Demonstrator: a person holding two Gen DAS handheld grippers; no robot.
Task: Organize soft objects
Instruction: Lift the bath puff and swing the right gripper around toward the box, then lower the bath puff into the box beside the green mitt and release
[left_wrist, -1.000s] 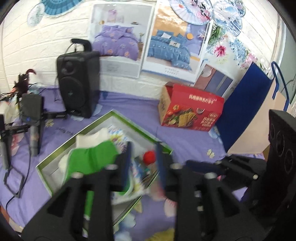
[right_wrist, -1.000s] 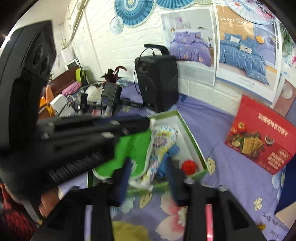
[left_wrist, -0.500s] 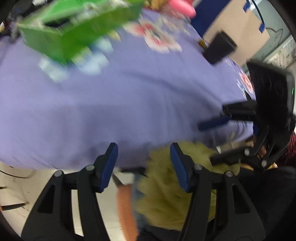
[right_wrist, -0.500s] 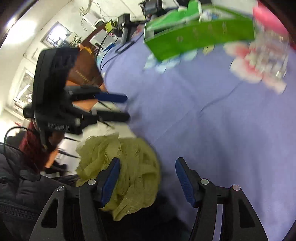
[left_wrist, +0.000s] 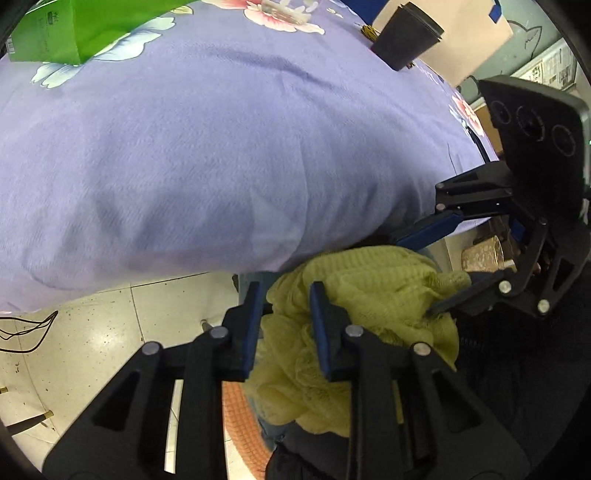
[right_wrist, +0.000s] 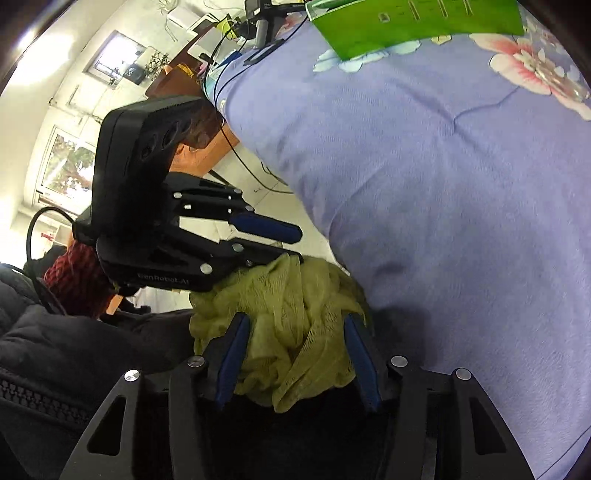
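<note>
Lavender floral bedsheet filled most of both views, draped over the table edge, with speckled floor tiles below at left. Green box sat far up the sheet, contents not visible from here. Further right on the sheet stood a dark paper cup, tilted in the fisheye.

Your left gripper had its blue pads fairly close together with a fold of the yellow-green mesh cloth between them; it looked pinched, though how firm the hold was can't be told. The cloth hung bunched below the table edge, against your dark jacket, well apart from the box.

Your right gripper had its fingers spread wide around the same bundle, pads beside the cloth on either side, not closed on it.

Progress: early for this item, I'd judge. The cloth was off the floor side but not yet on the sheet, not spread, not folded, not boxed. Left to do: lift it up, tidy it, place it in the box.
</note>
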